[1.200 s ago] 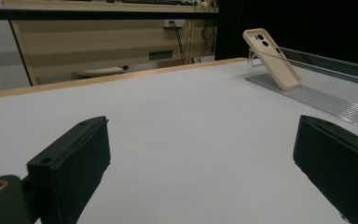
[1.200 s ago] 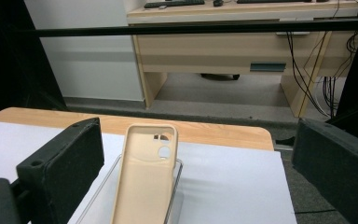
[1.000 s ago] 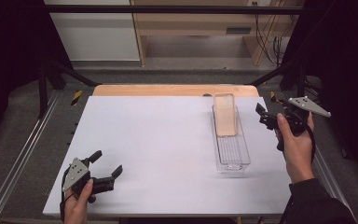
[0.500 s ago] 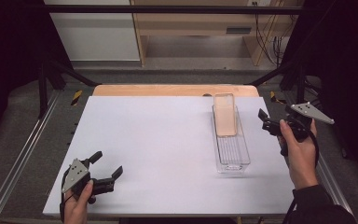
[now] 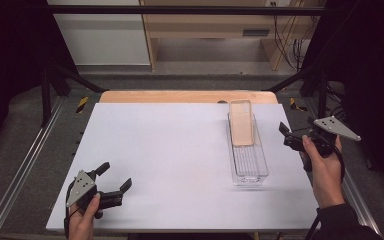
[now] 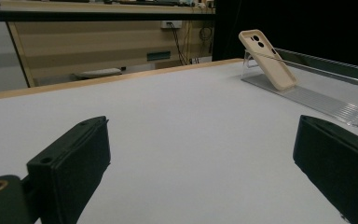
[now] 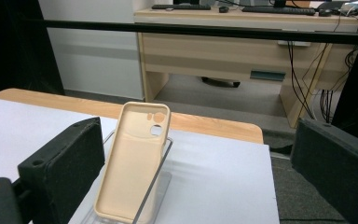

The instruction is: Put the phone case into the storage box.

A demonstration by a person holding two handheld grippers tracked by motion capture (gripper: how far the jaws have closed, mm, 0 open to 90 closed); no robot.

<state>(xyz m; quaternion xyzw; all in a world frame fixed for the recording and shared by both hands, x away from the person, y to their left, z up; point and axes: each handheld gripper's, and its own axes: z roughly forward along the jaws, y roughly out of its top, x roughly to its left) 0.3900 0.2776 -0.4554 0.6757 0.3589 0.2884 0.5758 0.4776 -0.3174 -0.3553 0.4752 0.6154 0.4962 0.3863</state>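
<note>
A beige phone case (image 5: pixel 241 122) leans tilted against the far end wall of a clear plastic tray (image 5: pixel 252 172) on the right side of the white table. The case (image 7: pixel 133 163) stands just ahead between the right jaws, and the case (image 6: pixel 266 59) lies far off to the right of the left jaws. My left gripper (image 5: pixel 114 176) rests open at the table's near left corner, empty. My right gripper (image 5: pixel 296 134) is held open above the table's right edge, to the right of the tray, holding nothing.
A wooden strip (image 5: pixel 180 96) runs along the table's far edge. Beyond it stands a desk (image 7: pixel 242 42) with cables. Metal frame rails (image 5: pixel 25 165) flank the table on both sides. Wide bare tabletop (image 5: pixel 165 150) lies between the grippers.
My right gripper has drifted to the right and slightly toward the near side, off the table's edge. The left gripper, the tray and the case have stayed put.
</note>
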